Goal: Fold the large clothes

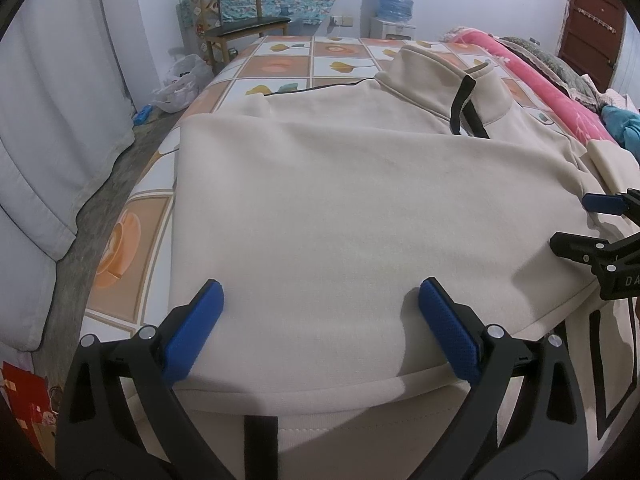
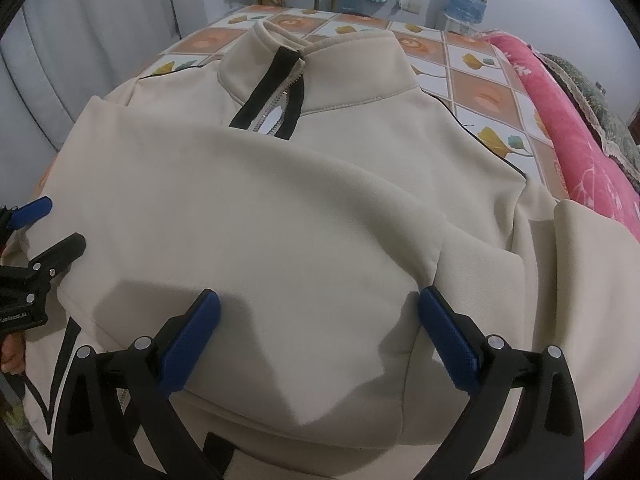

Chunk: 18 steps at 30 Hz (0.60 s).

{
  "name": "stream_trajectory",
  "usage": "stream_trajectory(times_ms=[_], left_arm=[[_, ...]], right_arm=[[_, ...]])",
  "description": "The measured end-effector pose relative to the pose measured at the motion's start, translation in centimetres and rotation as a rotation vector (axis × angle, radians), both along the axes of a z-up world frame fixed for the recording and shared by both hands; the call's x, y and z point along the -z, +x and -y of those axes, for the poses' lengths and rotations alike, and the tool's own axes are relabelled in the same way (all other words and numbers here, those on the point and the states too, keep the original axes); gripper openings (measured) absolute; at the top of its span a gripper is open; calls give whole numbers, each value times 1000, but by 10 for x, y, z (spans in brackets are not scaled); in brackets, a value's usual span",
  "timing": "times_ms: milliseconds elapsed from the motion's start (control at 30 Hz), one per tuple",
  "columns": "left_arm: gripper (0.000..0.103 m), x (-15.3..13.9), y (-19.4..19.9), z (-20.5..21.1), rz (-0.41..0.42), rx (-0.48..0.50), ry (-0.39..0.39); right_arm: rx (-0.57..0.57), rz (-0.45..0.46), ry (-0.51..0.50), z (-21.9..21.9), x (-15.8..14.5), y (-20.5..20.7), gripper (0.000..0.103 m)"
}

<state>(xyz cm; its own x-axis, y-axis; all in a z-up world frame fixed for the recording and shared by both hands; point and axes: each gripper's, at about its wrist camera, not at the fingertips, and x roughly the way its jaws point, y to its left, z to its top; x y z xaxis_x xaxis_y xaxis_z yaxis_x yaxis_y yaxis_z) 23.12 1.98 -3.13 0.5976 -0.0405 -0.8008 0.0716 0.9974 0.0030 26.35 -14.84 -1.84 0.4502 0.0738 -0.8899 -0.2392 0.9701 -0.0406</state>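
A cream zip-neck sweatshirt (image 1: pixel 340 200) lies on the bed, its lower part folded up over the chest; the stand-up collar with black zipper trim (image 2: pixel 276 92) points away from me. My left gripper (image 1: pixel 320 320) stands open just above the folded cloth near its front edge, nothing between its blue pads. My right gripper (image 2: pixel 318 328) is open too, over the right half of the fold (image 2: pixel 300 220). Each gripper shows at the edge of the other's view: the right gripper (image 1: pixel 592 224), the left gripper (image 2: pixel 44 224). A sleeve (image 2: pixel 580 260) lies folded at the right.
The bed has a tiled orange flower sheet (image 1: pixel 280 68). A pink blanket (image 2: pixel 580 152) runs along the right side. Behind the bed stand a wooden chair (image 1: pixel 240 20) and a water dispenser (image 1: pixel 394 8). Grey padding (image 1: pixel 48 120) and a white plastic bag (image 1: pixel 180 84) are at the left.
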Motion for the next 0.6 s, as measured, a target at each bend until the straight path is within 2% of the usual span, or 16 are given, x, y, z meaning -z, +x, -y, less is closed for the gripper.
stream_trajectory(times_ms=[600], left_arm=[[95, 0, 0, 0, 1, 0, -1]], right_arm=[[2, -16, -4, -1, 0, 3, 96]])
